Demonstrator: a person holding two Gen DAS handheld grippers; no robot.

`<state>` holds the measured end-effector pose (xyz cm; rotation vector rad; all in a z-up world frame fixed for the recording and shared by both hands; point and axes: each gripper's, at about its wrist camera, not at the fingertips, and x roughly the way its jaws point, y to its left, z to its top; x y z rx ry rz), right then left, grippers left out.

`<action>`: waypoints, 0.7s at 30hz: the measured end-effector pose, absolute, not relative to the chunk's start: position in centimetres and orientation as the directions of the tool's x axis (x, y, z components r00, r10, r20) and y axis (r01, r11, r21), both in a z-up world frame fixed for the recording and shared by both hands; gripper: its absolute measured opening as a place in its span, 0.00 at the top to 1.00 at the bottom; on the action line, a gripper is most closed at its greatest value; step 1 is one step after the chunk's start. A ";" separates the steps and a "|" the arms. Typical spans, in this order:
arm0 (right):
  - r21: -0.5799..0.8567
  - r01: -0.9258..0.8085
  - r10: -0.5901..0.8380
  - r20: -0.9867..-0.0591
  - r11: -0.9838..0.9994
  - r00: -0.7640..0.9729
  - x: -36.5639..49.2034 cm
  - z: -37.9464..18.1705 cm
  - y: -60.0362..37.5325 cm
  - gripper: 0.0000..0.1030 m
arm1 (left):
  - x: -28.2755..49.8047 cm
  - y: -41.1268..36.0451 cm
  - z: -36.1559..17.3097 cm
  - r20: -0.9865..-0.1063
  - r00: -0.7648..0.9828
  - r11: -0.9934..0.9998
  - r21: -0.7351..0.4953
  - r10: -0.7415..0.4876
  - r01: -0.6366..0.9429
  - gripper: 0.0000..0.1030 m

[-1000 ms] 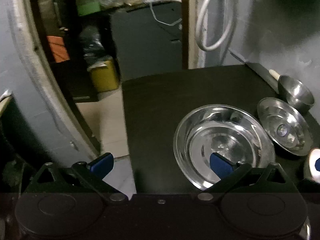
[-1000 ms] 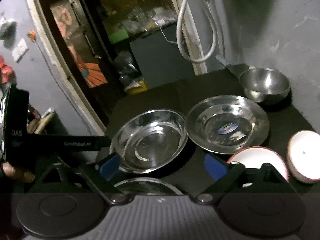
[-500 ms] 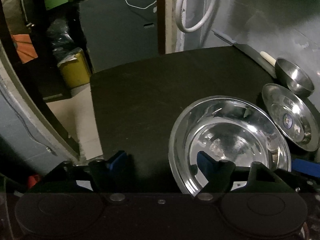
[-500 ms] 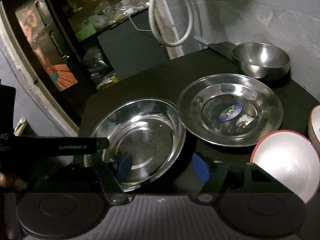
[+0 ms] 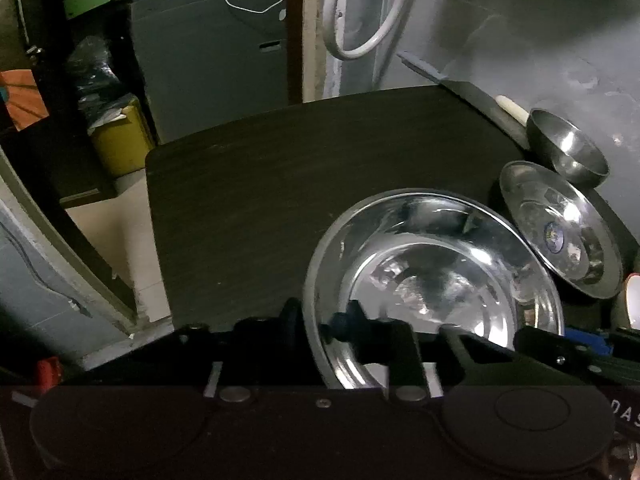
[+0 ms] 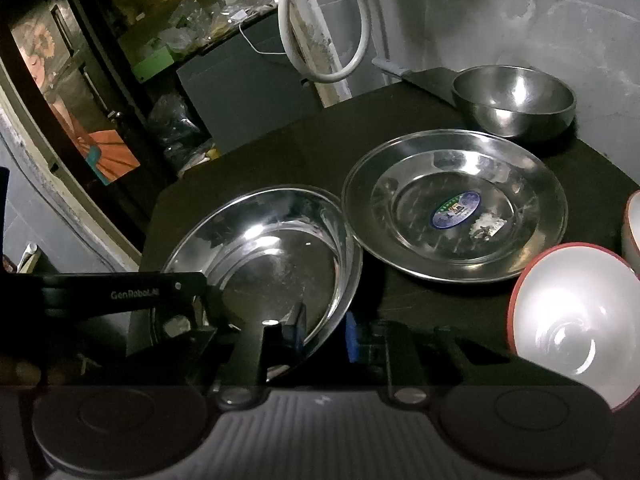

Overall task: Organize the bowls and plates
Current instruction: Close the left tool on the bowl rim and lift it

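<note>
The wide steel bowl [image 5: 436, 280] sits near the front edge of the dark desk [image 5: 280, 184], and both grippers have it by the near rim. The left gripper [image 5: 316, 326] bites the left part of that rim, one finger outside the wall and one inside, its jaws having just closed onto the metal. The right gripper [image 6: 322, 330] clamps the rim's right part the same way, jaws likewise just closed on it. So the bowl lies straight ahead of both, held from two sides, and my guess is a level two-handed lift comes next. The right view alone shows the steel plate [image 6: 456, 204] touching or just beside the bowl, the small steel bowl [image 6: 514, 100] behind, and a red-rimmed white bowl [image 6: 576, 320].
</note>
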<state>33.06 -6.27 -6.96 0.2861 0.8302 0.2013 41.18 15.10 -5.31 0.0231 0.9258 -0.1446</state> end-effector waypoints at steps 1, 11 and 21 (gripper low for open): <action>0.329 -0.065 0.288 -0.695 0.942 0.659 33.1 -7.0 -6.3 0.79 | 41.2 15.1 -5.3 -0.797 0.593 0.990 -0.041 -0.113 0.134 0.78; 0.355 -0.127 0.344 -0.660 0.926 0.668 32.5 -6.2 -6.2 0.79 | 39.4 15.8 -4.4 -0.776 0.625 0.993 -0.014 -0.084 0.115 0.81; 0.366 -0.178 0.383 -0.627 0.914 0.678 28.3 -3.6 -7.7 0.79 | 34.6 15.4 -1.4 -0.735 0.673 0.991 0.005 -0.085 0.131 0.81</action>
